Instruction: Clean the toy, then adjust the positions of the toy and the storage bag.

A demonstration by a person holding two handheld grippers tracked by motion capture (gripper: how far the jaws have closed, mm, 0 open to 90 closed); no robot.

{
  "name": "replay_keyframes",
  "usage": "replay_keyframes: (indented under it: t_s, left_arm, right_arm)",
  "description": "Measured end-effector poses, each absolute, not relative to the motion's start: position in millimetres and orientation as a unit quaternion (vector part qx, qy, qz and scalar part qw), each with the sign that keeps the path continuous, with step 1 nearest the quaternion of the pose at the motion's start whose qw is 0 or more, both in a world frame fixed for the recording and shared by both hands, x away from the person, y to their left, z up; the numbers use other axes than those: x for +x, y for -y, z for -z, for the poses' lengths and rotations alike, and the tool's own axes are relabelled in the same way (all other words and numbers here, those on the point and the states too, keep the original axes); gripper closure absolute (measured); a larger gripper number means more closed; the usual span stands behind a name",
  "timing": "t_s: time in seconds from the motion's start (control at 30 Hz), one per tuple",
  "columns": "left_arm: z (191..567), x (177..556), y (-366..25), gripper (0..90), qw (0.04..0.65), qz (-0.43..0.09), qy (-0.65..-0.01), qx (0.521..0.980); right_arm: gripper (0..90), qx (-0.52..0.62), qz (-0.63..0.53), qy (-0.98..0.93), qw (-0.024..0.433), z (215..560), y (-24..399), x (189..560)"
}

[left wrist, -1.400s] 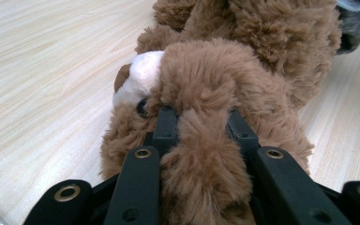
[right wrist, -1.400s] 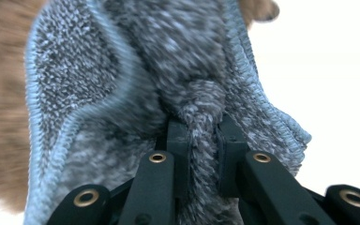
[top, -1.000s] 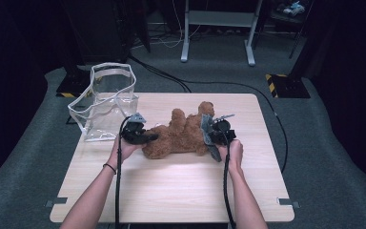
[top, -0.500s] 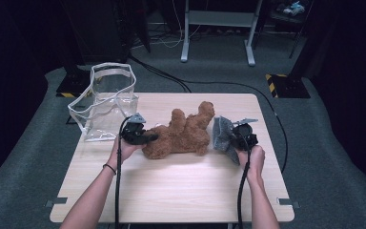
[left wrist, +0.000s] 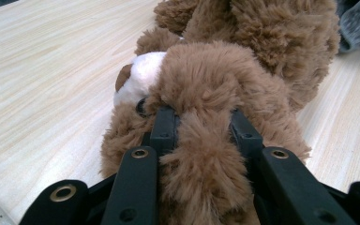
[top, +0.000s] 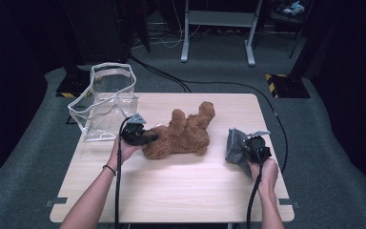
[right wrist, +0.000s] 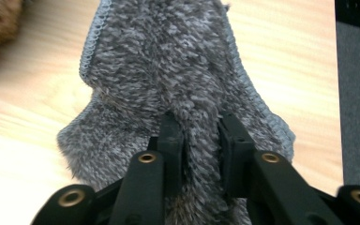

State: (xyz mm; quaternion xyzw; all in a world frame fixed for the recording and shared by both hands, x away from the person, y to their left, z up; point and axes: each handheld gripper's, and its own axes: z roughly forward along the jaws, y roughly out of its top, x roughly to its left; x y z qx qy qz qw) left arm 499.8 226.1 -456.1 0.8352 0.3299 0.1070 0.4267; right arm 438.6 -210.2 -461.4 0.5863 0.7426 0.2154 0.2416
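A brown teddy bear point(top: 186, 136) lies on the wooden table point(top: 171, 191) near the middle. My left gripper point(top: 148, 138) is at its left end, shut on a tuft of fur by the head point(left wrist: 215, 84), whose white muzzle shows just beyond the jaws in the left gripper view point(left wrist: 201, 117). A grey fuzzy cloth point(top: 234, 143) hangs apart from the bear near the table's right side. My right gripper point(top: 245, 149) is shut on a fold of it point(right wrist: 168, 56); its jaws point(right wrist: 199, 124) have just been opening slightly, with the cloth still pinched between them.
A clear plastic bag point(top: 107, 100) stands open at the table's back left corner. The table's right edge point(top: 279, 157) is close to my right hand. Black cables point(top: 209, 83) run over the grey floor behind, near a white desk frame point(top: 219, 28).
My right gripper has moved to the right with the grey cloth, pulling it off the bear and clear of it. The left gripper and the bear have stayed put.
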Motion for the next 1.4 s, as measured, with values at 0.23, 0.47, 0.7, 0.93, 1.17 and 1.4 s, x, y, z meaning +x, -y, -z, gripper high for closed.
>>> replay_keyframes:
  t_s: [0.23, 0.47, 0.7, 0.93, 1.17, 1.4]
  left_arm:
    - [455.1, 498.1, -224.5, 68.0, 0.426, -0.112, -0.333, 0.834]
    - [454.2, 495.7, -224.6, 67.4, 0.423, -0.113, -0.326, 0.838]
    - [452.7, 492.5, -222.5, 64.3, 0.426, -0.121, -0.33, 0.834]
    - [447.5, 487.4, -220.1, 51.4, 0.422, -0.124, -0.331, 0.834]
    - [449.6, 484.9, -220.9, 41.8, 0.423, -0.131, -0.342, 0.829]
    - [452.7, 482.3, -221.4, 31.1, 0.418, -0.135, -0.355, 0.826]
  right_arm:
    - [47.2, 0.598, -0.219, -0.736, 0.228, 470.2, 219.1, 429.8]
    - [14.6, 0.596, -0.261, -0.732, 0.202, 468.4, 229.4, 419.0]
    - [9.3, 0.597, -0.276, -0.73, 0.187, 474.5, 237.2, 410.8]
    - [7.6, 0.588, -0.303, -0.731, 0.17, 473.0, 235.2, 410.9]
    - [8.1, 0.554, -0.329, -0.747, 0.165, 465.3, 215.5, 420.6]
    - [8.6, 0.524, -0.341, -0.764, 0.16, 459.6, 183.9, 435.9]
